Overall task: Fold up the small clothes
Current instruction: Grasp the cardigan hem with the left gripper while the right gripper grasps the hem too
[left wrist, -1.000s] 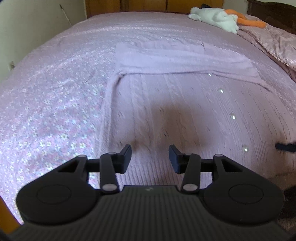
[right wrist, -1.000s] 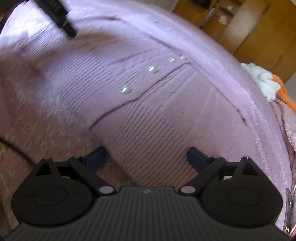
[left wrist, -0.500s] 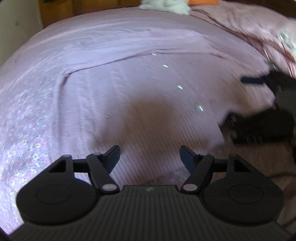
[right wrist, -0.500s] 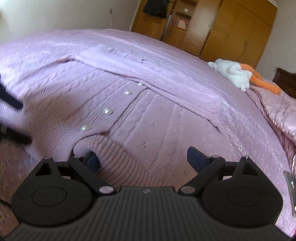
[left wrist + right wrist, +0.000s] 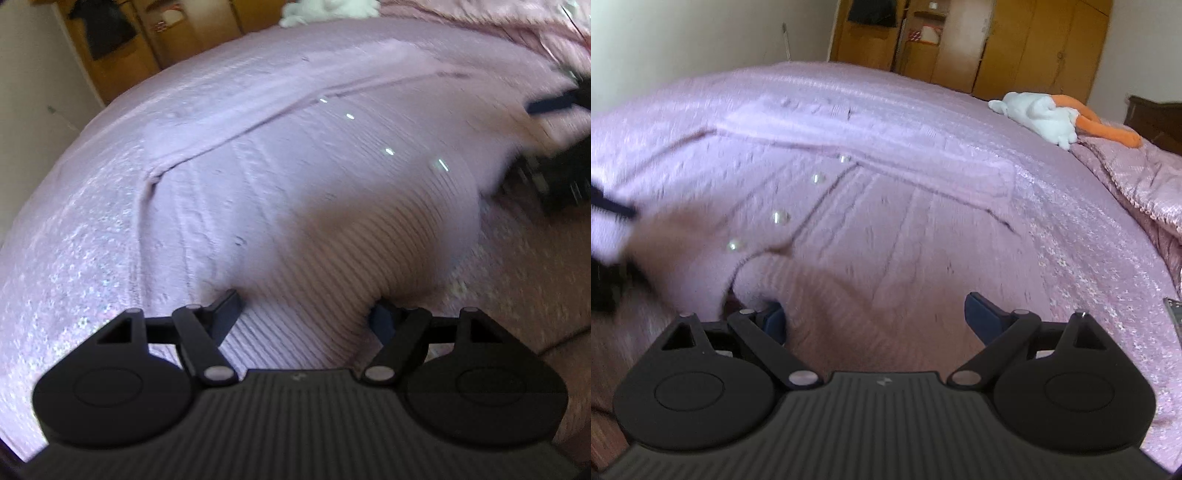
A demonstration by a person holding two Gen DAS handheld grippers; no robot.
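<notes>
While the lilac knitted cardigan [image 5: 295, 177] lies spread flat on the bed [image 5: 74, 240], buttons up, both claws sit low at its ribbed near hem, likely to pick that edge up for a fold away from the person.

Left claw [image 5: 306, 308]: jaws have just been opening and stand wide; a hump of hem is between them, the pads not visibly pressing. Left of it only bare floral cover, plenty of free room.

Right claw [image 5: 875, 314]: jaws spread wide, hem ribbing bunched between them; no squeeze visible. Front opening and row of buttons [image 5: 780, 217] run just left of it.

Far right: a white plush toy [image 5: 1038, 118] and rumpled quilt [image 5: 1126, 173], well clear of the cardigan.
</notes>
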